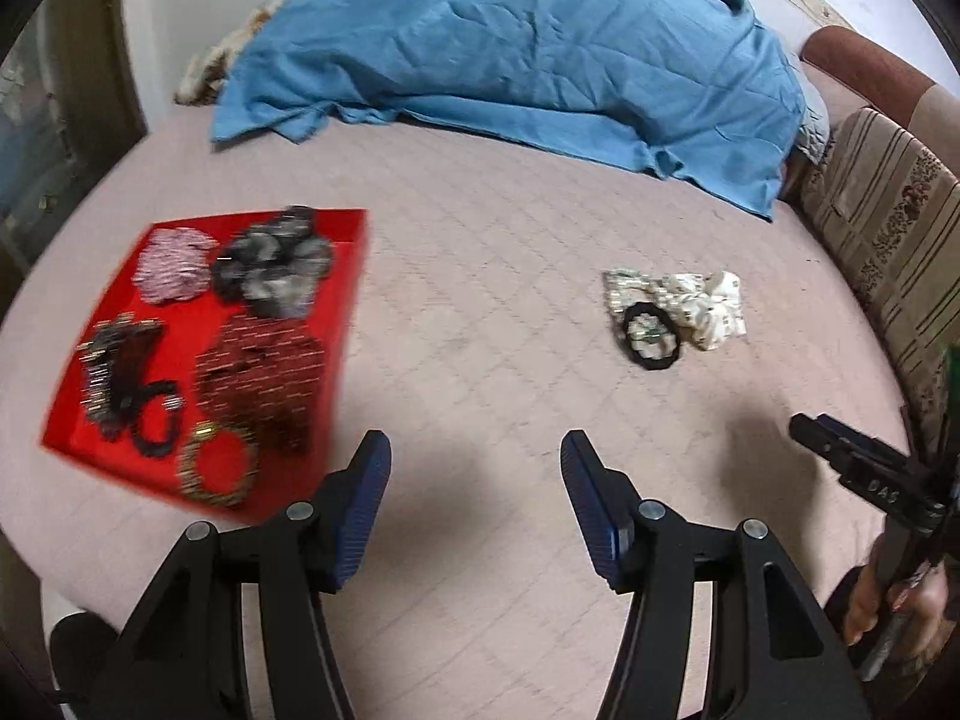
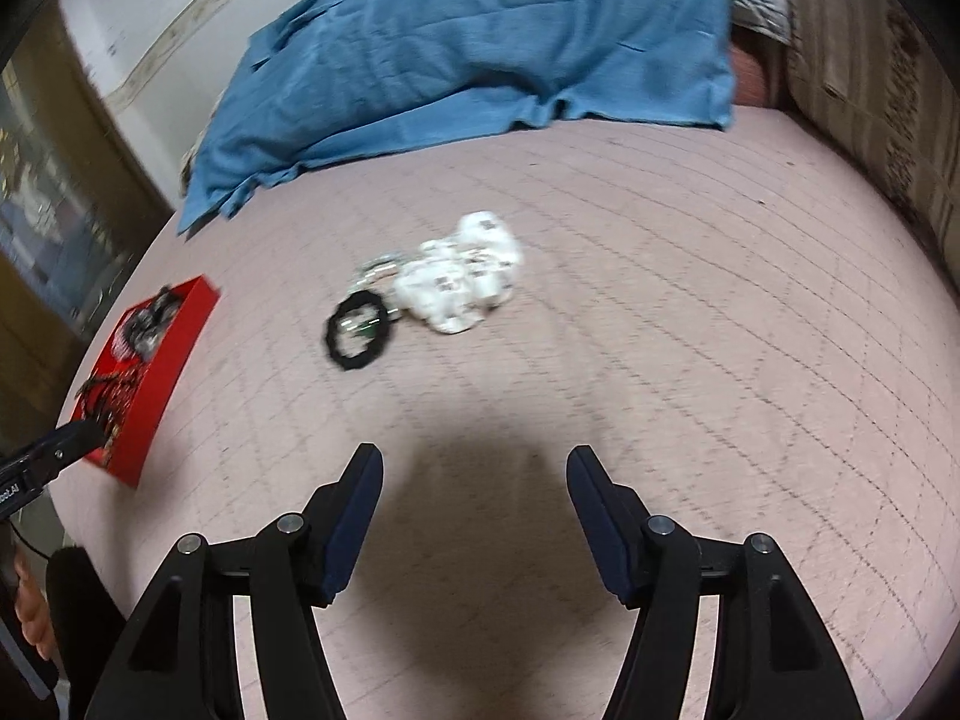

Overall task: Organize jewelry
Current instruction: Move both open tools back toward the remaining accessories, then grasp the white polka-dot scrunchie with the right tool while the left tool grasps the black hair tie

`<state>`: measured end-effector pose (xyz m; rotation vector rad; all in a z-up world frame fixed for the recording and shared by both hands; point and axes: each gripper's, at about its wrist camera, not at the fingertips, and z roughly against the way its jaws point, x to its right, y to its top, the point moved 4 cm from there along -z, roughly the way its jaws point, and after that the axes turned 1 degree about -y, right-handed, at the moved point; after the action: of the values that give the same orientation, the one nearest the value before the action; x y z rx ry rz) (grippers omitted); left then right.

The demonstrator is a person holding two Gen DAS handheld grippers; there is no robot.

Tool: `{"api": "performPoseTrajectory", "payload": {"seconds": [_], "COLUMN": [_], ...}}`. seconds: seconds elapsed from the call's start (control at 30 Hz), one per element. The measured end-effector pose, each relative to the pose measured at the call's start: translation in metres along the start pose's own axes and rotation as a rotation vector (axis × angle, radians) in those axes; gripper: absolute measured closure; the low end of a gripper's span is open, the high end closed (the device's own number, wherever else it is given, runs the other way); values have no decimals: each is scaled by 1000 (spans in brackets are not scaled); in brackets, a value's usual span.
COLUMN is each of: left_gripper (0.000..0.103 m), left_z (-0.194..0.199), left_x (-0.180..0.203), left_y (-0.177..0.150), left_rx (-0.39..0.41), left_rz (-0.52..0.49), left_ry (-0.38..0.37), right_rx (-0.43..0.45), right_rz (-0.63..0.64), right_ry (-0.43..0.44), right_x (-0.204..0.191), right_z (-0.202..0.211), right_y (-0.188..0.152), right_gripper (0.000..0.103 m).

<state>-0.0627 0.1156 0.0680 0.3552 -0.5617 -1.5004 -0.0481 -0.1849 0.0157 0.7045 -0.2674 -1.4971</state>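
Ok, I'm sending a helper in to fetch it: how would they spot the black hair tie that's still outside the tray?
On the pink quilted bed, look right of the red tray, to the small pile lying loose in front of the blue cloth. The black hair tie is the plain dark ring at its near-left edge, beside the white printed scrunchie.

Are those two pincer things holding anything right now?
No. The left tool and the right tool are both open and empty above the bed cover.

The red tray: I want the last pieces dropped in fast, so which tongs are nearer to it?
Left. The left tongs hang open at the red tray's near corner. The right tongs hang open farther to its right, facing the black hair tie.
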Motion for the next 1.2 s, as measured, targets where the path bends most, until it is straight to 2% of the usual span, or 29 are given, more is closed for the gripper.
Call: {"api": "performPoseTrajectory", "payload": {"seconds": [0.17, 0.5, 0.63, 0.67, 0.8, 0.83, 0.87, 0.93, 0.97, 1.07, 1.2], "left_gripper": [45, 45, 63, 66, 67, 69, 78, 91, 91, 94, 94], "left_z": [-35, -110, -136, -142, -152, -153, -154, -155, -155, -149, -131], "left_x": [29, 69, 76, 78, 87, 89, 91, 93, 94, 95, 94], "left_y": [17, 51, 58, 59, 65, 65, 66, 65, 65, 63, 59], "left_rx": [-44, -97, -132, -140, -125, -127, -127, -135, -134, -131, -123], "left_rz": [-14, -21, -31, -32, -66, -70, -73, -79, -79, -71, -48], "left_ry": [-54, -122, -144, -151, -168, -175, -177, -177, -175, -173, -199], "right_rx": [16, 64, 78, 78, 57, 50, 45, 39, 37, 46, 74], "right_rz": [-45, -81, -91, -91, -95, -97, -102, -108, -108, -98, -99], "right_ry": [15, 92, 114, 116, 138, 145, 151, 160, 165, 176, 168], "right_x": [17, 12, 12, 13, 15, 16, 17, 19, 19, 15, 15], "right_z": [-11, -51, -67, -71, -89, -93, -97, -100, -101, -97, -87], "right_y": [12, 56, 75, 78, 81, 81, 80, 80, 81, 82, 82], "right_gripper": [35, 35, 36, 39, 52, 53, 56, 71, 81, 88, 90]}}
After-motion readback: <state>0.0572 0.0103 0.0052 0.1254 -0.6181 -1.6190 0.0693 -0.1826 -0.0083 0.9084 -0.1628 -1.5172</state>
